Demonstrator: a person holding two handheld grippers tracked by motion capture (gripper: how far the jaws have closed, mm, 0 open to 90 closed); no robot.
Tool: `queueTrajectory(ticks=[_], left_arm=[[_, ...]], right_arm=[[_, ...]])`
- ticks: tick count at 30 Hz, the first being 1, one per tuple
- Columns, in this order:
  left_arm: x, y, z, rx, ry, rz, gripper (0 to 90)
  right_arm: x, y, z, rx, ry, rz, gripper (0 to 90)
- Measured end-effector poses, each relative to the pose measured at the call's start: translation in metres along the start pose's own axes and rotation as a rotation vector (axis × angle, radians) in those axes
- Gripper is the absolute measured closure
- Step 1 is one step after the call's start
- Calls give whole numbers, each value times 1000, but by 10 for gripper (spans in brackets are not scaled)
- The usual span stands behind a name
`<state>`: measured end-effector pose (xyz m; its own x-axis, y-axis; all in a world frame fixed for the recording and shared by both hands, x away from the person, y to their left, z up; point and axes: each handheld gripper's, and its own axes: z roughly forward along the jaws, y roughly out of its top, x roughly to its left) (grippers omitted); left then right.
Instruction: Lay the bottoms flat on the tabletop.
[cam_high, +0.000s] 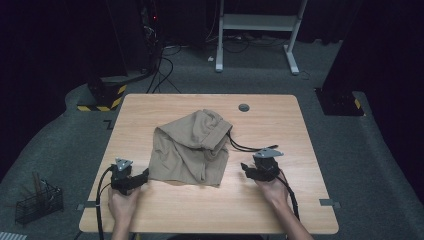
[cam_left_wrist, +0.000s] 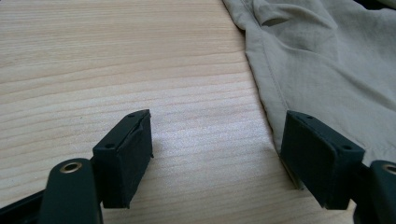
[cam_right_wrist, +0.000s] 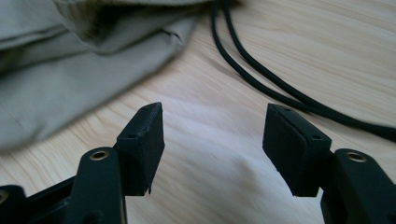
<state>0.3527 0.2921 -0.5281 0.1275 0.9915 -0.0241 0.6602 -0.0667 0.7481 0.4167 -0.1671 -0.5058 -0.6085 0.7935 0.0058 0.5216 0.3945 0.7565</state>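
A crumpled tan garment lies in the middle of the wooden table. My left gripper rests low at the garment's near left corner. In the left gripper view it is open over bare wood, and its right jaw stands at the edge of the cloth's hem. My right gripper hovers to the right of the garment and points toward it. In the right gripper view it is open with only wood between the jaws, and the cloth lies ahead to the left.
Two black cables run from under the garment toward the right gripper, and cross the wood ahead of it. A round grommet sits near the table's far edge. A wire basket stands on the floor at left.
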Motion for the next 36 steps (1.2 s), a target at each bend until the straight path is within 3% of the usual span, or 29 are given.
queueTrajectory(ticks=[11, 23, 30, 32, 34, 36], left_arm=[[0, 0, 0, 0, -1, 0, 247], [0, 0, 0, 0, -1, 0, 248], [0, 0, 0, 0, -1, -1, 248], [0, 0, 0, 0, -1, 0, 247], [0, 0, 0, 0, -2, 0, 248], [0, 0, 0, 0, -2, 1, 248]], right_arm=[[23, 27, 29, -9, 73, -49, 326], [50, 43, 55, -12, 168, -35, 218], [62, 44, 70, -1, 161, -39, 213], [64, 45, 74, 1, 139, -32, 262], [68, 45, 77, 10, 77, -63, 405], [71, 45, 81, 29, 60, -87, 497]])
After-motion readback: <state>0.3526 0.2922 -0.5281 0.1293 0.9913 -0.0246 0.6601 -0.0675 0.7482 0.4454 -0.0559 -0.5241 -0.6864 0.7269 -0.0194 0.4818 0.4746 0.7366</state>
